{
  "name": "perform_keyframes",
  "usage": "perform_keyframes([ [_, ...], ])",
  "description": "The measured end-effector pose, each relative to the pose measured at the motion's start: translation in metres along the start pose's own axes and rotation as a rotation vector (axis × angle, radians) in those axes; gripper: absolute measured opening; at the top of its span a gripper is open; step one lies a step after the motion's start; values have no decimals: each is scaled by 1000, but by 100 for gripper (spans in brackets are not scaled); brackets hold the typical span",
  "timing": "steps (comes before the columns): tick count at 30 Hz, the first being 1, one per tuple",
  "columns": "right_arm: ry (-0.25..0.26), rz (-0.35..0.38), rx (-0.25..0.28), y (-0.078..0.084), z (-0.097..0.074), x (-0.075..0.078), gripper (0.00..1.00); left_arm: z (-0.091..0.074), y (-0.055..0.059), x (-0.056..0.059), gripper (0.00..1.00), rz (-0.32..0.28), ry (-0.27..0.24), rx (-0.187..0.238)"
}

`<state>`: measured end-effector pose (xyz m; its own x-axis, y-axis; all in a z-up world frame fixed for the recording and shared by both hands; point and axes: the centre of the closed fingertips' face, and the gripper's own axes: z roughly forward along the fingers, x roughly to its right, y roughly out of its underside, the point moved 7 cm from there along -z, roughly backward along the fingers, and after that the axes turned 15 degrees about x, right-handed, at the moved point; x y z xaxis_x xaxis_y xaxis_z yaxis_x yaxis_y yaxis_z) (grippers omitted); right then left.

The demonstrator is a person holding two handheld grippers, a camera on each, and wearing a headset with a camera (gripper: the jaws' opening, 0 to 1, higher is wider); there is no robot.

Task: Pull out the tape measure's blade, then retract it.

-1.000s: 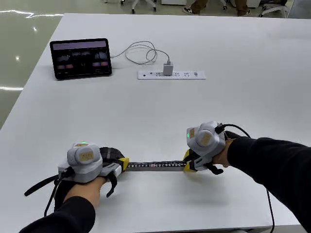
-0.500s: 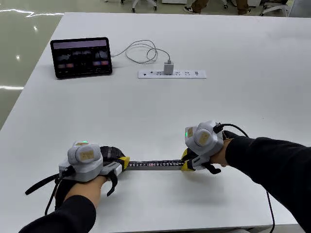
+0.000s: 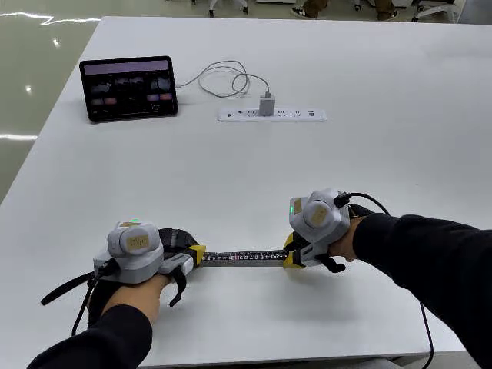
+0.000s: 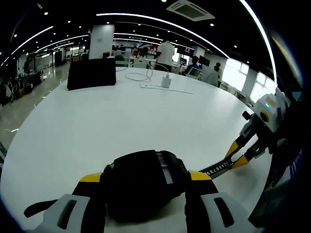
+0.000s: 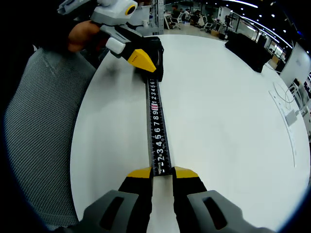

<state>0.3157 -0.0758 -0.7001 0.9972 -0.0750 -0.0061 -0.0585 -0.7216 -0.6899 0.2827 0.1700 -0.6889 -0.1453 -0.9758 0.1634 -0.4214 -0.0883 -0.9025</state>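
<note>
L gripper (image 3: 192,257) jaws clamp tape measure case (image 4: 146,182); R gripper (image 5: 162,172) jaws pinch blade (image 5: 155,121) tip. Blade part out; retract pending.

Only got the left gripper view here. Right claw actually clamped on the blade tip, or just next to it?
Observer: Clamped. The right gripper view shows the right claw shut on the blade tip.
Operator: Blade kinked anywhere?
Observer: No; that view shows it running straight along the table to the case.
Operator: Any snag risk on the right?
Observer: Head view: a black cable loops off that gripper toward the sleeve, clear of the blade.
</note>
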Motion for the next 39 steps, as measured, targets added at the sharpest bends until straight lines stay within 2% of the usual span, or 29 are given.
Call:
perform_keyframes([
  [18,6,16,20,-6,6,0,11,-1,0,0,62,3,-5,0],
  [39,-7,-1,36,-15,17,-1,11,-1,0,0,62,-1,-5,-1],
])
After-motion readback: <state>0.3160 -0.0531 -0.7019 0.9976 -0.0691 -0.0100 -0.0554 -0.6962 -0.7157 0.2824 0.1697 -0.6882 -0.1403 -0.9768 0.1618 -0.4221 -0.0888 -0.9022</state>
